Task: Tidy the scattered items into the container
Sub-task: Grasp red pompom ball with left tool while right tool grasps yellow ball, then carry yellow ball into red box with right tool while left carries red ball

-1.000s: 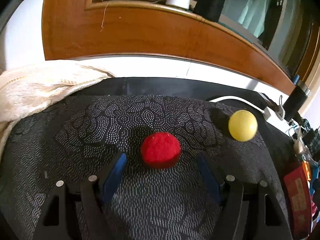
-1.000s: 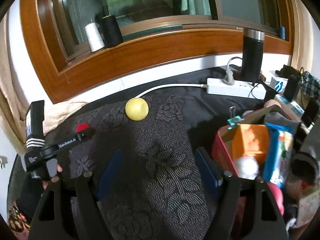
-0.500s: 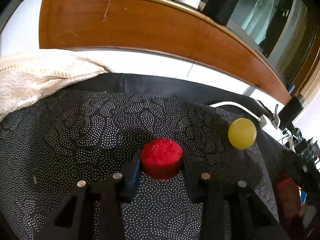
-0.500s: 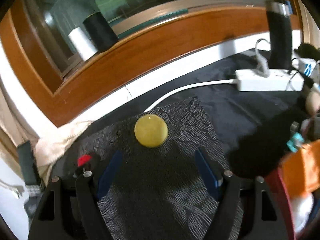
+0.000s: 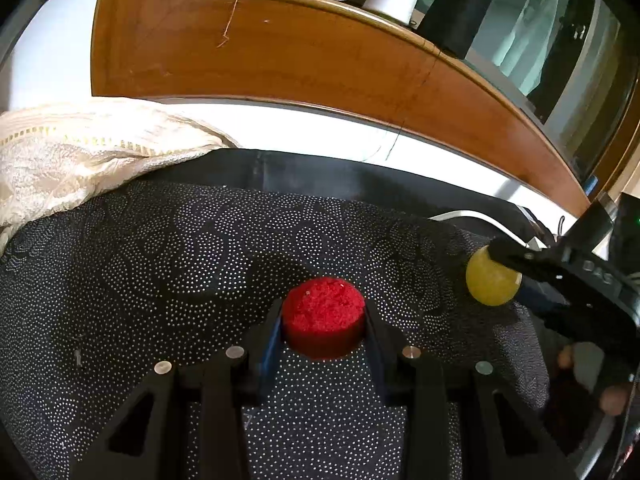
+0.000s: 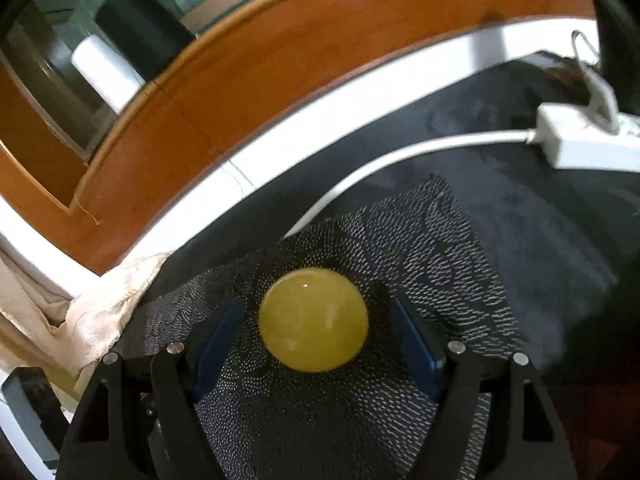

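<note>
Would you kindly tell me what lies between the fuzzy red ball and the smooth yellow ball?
Only bare black dotted cloth lies between the fuzzy red ball and the smooth yellow ball, as the left wrist view shows.

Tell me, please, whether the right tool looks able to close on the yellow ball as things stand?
Probably yes: the yellow ball sits between the open fingers of the right tool, with a gap on each side and only the dotted cloth beneath.
</note>
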{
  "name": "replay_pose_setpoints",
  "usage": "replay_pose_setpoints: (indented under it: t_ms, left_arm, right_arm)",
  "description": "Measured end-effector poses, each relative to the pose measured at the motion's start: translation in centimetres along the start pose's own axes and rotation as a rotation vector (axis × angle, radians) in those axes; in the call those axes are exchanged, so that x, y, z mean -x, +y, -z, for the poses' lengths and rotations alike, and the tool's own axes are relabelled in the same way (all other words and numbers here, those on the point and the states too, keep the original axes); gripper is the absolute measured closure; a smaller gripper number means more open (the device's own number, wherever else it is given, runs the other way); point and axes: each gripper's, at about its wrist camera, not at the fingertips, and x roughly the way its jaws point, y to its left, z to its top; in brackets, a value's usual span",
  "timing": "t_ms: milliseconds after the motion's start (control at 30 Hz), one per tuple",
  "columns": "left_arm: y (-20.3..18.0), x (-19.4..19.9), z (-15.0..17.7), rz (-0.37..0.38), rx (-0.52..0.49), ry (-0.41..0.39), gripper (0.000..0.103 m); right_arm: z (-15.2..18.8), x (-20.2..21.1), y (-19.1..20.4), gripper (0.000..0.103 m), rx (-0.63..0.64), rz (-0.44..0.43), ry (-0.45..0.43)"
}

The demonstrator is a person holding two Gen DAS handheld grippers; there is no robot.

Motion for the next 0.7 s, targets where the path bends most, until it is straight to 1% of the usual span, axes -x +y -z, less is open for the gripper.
replay_pose_setpoints:
  t_ms: [33,67,167,233,333,467,533,600,700]
  left_arm:
    - [-0.1,-0.1,0.0,-0.001,-0.002,0.002,0.064]
    - [-0.2,-0.2,0.1,-0.002,-0.004,0.004,0.064]
    - [-0.5,-0.3,0.2,-0.006,-0.014,0.004,0.064]
    - [-0.8,-0.3,0.3,-0.007,-0.018,0.004,0.064]
    - [-1.0,-0.4,0.4,-0.007,-0.022,0.003,0.064]
    - [-1.1,-0.1,0.7,-0.003,-0.026,0.003,0.064]
    - [-1.0,-0.1,0.8,0.001,-0.027,0.002,0.064]
    - [-0.7,-0.3,0.7,0.007,-0.031,-0.001,0.064]
    - [-0.9,0.0,0.9,0.017,-0.039,-0.008,0.064]
  right_arm:
    - [0.1,-0.4,0.0,0.029,-0.005,-0.005,0.012]
    - [0.1,-0.4,0.0,0.046,0.003,0.002,0.013]
    - [0.3,0.2,0.0,0.047,-0.004,0.008,0.026]
    - [0.5,1.6,-0.1,0.047,-0.014,0.021,0.011]
    - [0.8,4.9,-0.1,0.047,-0.009,0.041,-0.015]
    - [0.9,10.9,-1.1,0.048,0.017,0.132,-0.058]
    - [0.5,13.6,-2.0,0.048,0.044,0.198,-0.078]
    - [0.0,16.1,-3.4,0.048,0.056,0.290,-0.092]
    - [-0.9,19.4,-6.9,0.048,0.027,0.407,-0.106]
